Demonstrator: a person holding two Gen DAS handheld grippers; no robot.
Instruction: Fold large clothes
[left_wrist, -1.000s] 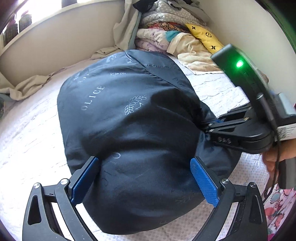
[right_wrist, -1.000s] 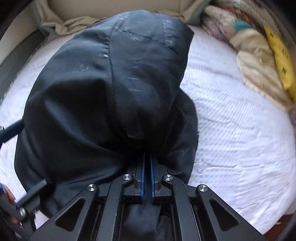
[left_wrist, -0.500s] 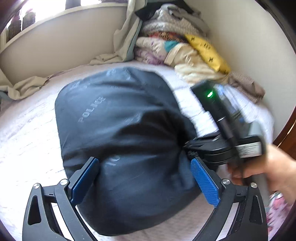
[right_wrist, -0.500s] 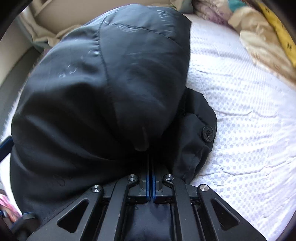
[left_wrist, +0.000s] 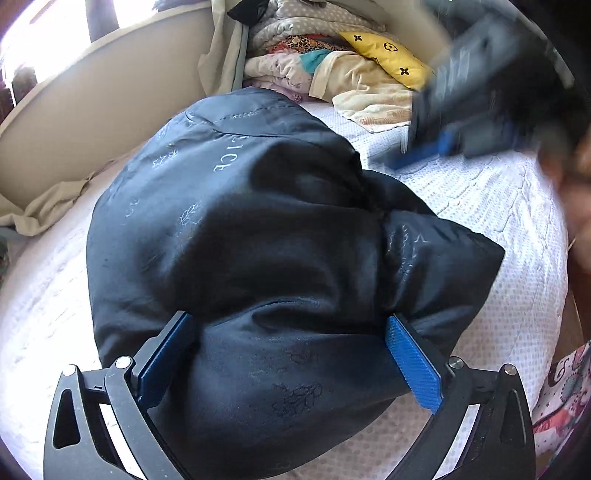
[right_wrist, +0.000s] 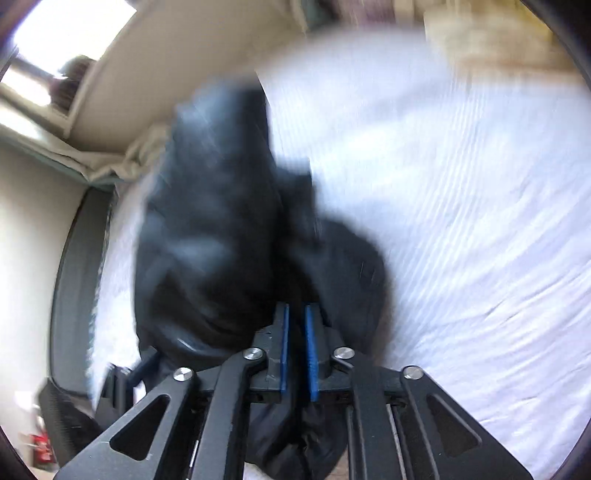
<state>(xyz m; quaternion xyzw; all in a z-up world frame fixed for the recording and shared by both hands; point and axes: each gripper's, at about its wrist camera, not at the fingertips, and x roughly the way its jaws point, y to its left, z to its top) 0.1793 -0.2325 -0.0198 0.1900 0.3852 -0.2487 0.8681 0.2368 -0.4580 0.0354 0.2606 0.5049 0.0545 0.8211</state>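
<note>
At the bottom of my left wrist view, the left tool (left_wrist: 288, 354) stands with its jaws spread wide, its blue pads (left_wrist: 413, 363) pressed against either flank of the dark jacket (left_wrist: 258, 240), straddling the near end of the bundle rather than pinching it. The jacket lies bunched in the centre of the frame on the white bed (left_wrist: 498, 221), pale lettering and leaf emblems visible on its fabric, one corner jutting toward the right of the frame. In my right wrist view, which is heavily blurred, the right tool (right_wrist: 296, 354) sits at lower centre with its blue pads (right_wrist: 312, 354) separated by a narrow gap; dark fabric of the jacket (right_wrist: 221, 221) passes beneath and behind them, and I cannot tell whether any cloth is caught between. From the left wrist view that same right tool (left_wrist: 480, 110) appears as a blurred dark shape at upper right, raised above the bed and apart from the jacket. Beyond, at top centre, a pile of folded bedding (left_wrist: 303, 55) with a yellow cushion (left_wrist: 384, 55) rests against the wall, and a beige curtain (left_wrist: 221, 48) hangs beside it.
</note>
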